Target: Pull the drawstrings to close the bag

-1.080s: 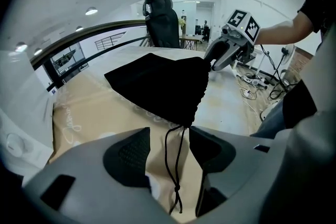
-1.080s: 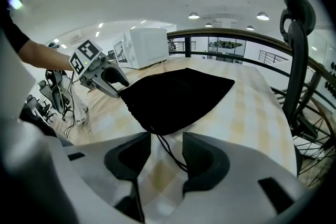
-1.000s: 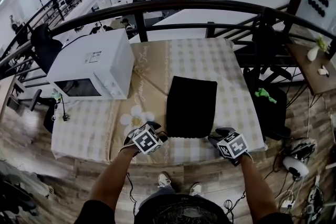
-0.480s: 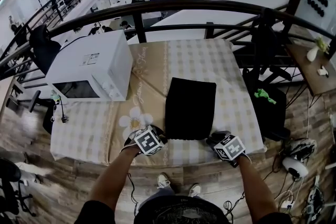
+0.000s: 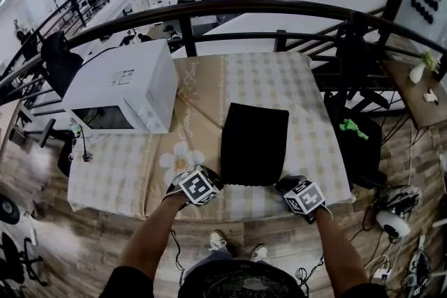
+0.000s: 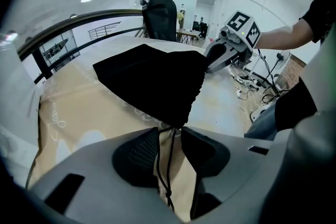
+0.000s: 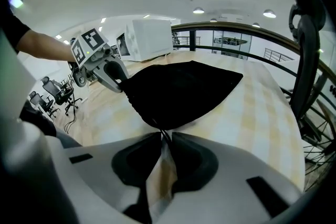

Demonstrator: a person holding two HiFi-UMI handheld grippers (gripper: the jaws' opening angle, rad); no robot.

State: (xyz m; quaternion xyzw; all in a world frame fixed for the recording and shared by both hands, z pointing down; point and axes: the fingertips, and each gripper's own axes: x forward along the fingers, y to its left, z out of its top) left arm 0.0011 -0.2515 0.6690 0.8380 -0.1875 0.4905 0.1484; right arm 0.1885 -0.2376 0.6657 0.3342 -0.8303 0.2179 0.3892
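Jaws just closing, our left gripper (image 6: 170,131) gapes around the left drawstring (image 6: 169,168); our right gripper (image 7: 164,140) pinches the right drawstring (image 7: 162,132). Pulling now, we may lose the left one.

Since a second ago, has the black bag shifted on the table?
No. In the head view the black bag keeps the same gap to the daisy print and the microwave.
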